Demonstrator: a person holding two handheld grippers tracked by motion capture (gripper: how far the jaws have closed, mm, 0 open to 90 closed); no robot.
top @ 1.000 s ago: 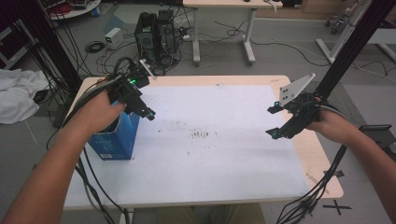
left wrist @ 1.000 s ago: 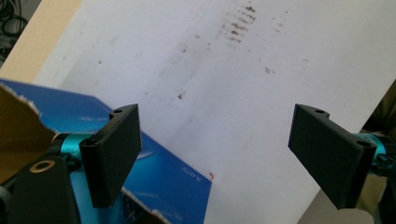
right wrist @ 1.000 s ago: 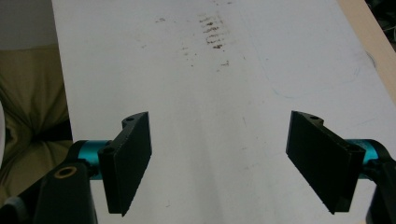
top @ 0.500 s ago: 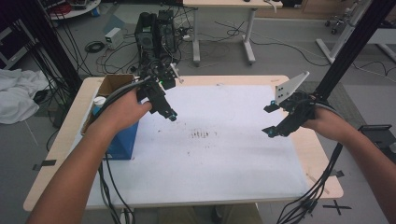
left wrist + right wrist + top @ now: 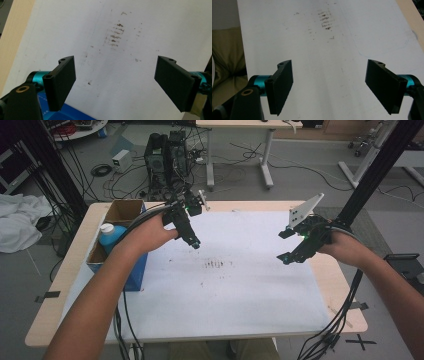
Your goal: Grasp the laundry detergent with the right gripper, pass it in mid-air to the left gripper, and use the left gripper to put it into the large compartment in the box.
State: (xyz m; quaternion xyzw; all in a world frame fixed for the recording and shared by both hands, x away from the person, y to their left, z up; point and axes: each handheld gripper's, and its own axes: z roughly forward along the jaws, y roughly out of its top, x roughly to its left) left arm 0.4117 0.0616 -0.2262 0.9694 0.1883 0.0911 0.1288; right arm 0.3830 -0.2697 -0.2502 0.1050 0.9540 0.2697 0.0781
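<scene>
Nothing is picked up yet: the left gripper (image 5: 192,240) and the right gripper (image 5: 286,247) both hover with jaws wide apart and empty, while the blue bottle (image 5: 111,236) stands in the cardboard box (image 5: 122,211) at the table's left edge, near the left gripper.

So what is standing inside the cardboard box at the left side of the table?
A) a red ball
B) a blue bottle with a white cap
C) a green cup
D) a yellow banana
B: in the high view, a blue bottle with a white cap stands upright in the open cardboard box, beside the person's left forearm.
</scene>
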